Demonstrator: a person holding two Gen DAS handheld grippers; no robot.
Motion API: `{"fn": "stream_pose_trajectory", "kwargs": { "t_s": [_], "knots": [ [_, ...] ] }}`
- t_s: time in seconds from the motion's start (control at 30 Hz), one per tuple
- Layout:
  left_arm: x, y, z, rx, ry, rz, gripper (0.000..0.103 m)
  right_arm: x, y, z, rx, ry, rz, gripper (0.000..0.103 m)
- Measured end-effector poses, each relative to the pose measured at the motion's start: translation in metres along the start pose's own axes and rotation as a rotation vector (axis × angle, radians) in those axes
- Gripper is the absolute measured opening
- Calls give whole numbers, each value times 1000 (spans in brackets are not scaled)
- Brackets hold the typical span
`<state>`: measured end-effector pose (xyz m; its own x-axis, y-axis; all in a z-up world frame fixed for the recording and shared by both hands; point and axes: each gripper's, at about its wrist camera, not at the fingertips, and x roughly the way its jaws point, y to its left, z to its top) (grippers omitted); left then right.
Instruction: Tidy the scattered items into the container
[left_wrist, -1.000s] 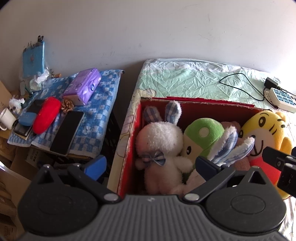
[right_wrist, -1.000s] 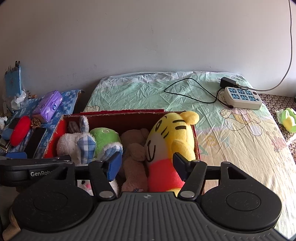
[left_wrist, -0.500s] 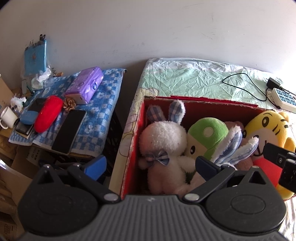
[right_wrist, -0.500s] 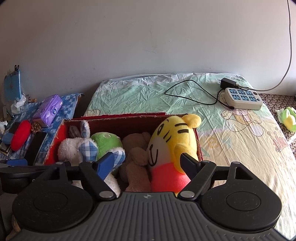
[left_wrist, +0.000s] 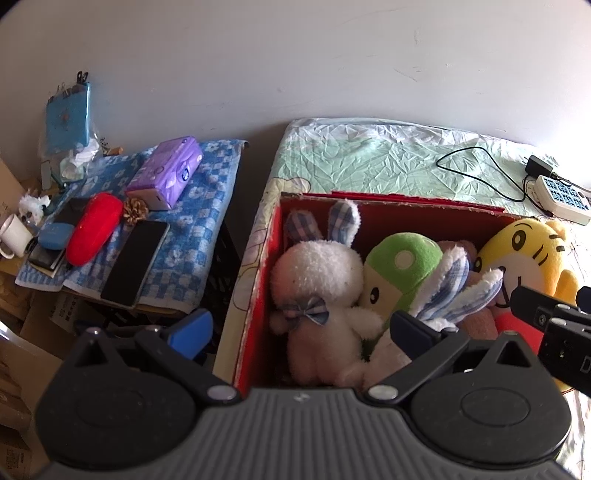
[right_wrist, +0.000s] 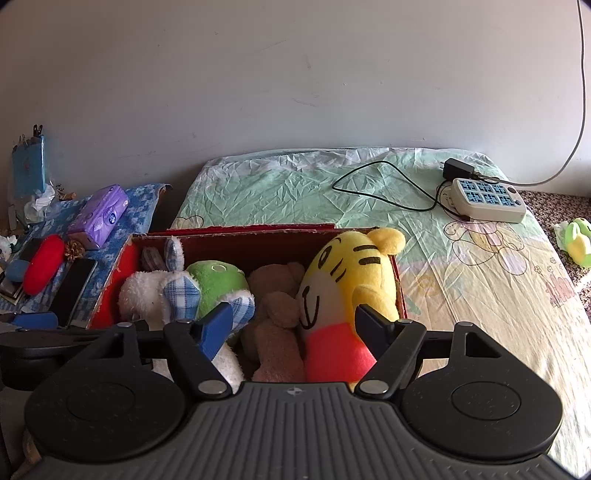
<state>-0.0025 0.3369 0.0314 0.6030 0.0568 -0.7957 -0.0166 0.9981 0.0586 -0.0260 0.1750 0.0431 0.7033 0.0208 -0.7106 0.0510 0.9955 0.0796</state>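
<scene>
Left wrist view, item log. Red box (left_wrist: 388, 210) sitting on bed ahead of both tools, already holding 5 plush toys.

- Left gripper (left_wrist: 301, 326): jaws standing wide, carrying nothing, hanging over box's near-left corner.
- Right gripper (right_wrist: 293, 325): jaws wide, empty, hovering above box's near edge w/ tiger between its fingers' line of sight.
- White bunny (left_wrist: 317, 273): plaid ears, bow at neck, lying just ahead of left tool, touching green plush (left_wrist: 400, 271).
- 2nd plaid-eared bunny (left_wrist: 458, 291): mostly hidden, ears poking up by left tool's right finger.
- Brown bear (right_wrist: 277, 314): wedged centre, directly ahead of right tool.
- Yellow tiger (right_wrist: 351, 280): upright, red shirt, head rising over box rim.
- Green toy (right_wrist: 578, 240): lying loose on bed, far right of right tool, well apart from box. Looking like last stray; partly cut off.

Handling est.: light, soft, squashy, not fragile, fur not slippery. Best pinching round body/mid-bulge, not a thin limb; closing firmly since stuffing is giving way.
</scene>
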Motion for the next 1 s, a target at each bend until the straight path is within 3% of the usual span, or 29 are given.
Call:
{"fn": "stream_pose_trajectory", "kwargs": {
  "t_s": [1.0],
  "knots": [
    [-22, 7, -4, 2, -81, 30, 102, -5, 7, -3, -2, -42, -16, 77]
  ]
}}
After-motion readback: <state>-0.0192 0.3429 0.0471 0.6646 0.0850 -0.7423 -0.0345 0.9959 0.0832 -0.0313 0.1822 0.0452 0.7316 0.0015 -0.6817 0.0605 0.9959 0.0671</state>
